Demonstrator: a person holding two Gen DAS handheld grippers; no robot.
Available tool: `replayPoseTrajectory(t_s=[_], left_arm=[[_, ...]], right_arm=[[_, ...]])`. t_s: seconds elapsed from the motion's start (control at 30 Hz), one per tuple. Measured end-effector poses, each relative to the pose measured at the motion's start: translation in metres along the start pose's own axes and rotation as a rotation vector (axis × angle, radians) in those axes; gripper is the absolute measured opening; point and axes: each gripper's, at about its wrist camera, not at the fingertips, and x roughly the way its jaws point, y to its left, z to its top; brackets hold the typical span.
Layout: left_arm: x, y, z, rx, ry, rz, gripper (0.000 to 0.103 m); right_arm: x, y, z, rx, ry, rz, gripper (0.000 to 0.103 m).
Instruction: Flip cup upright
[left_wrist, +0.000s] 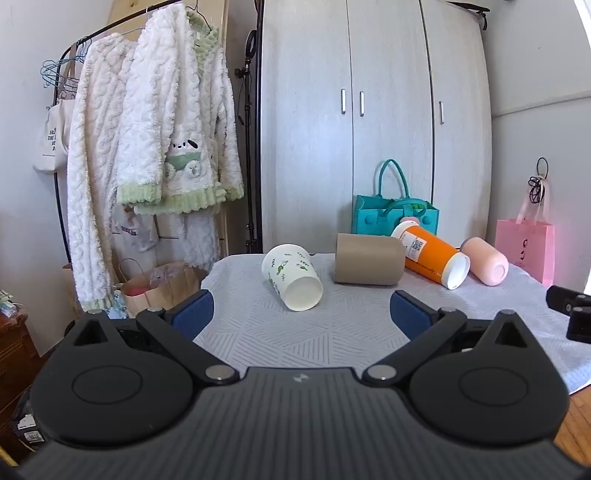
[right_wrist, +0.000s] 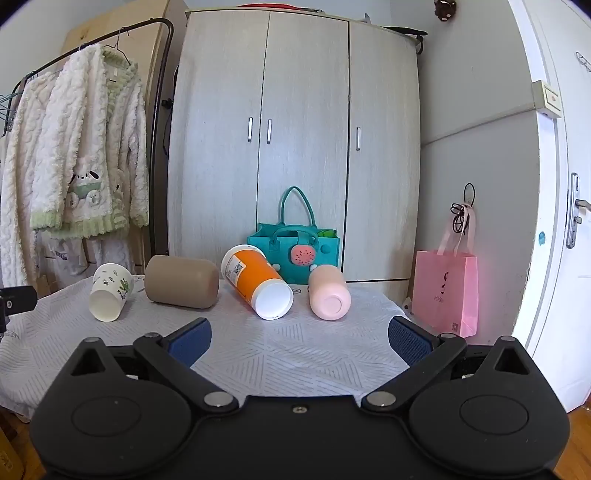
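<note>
Only the right wrist view shows the pink cup's (right_wrist: 330, 297) base; both the left gripper (left_wrist: 302, 314) and the right gripper (right_wrist: 300, 341) hang with jaws apart, holding nothing.

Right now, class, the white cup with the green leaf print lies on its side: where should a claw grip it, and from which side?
Grip the leaf-print cup across its side wall near the middle, coming from above with the open left claw, which hangs nearest. It lies on the table with its open mouth toward the camera, so the round wall is the part clearly exposed. The brown cup beside it leaves room.
</note>
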Motion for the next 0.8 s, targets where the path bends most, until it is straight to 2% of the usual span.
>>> replayPoseTrajectory(t_s=[0.8], left_arm=[[0.0004,0.0011,0.0026,-0.003,-0.008,-0.014,0.103]], right_arm=[[0.0017,0.0047,0.0024,-0.025,0.012,0.007,0.103]])
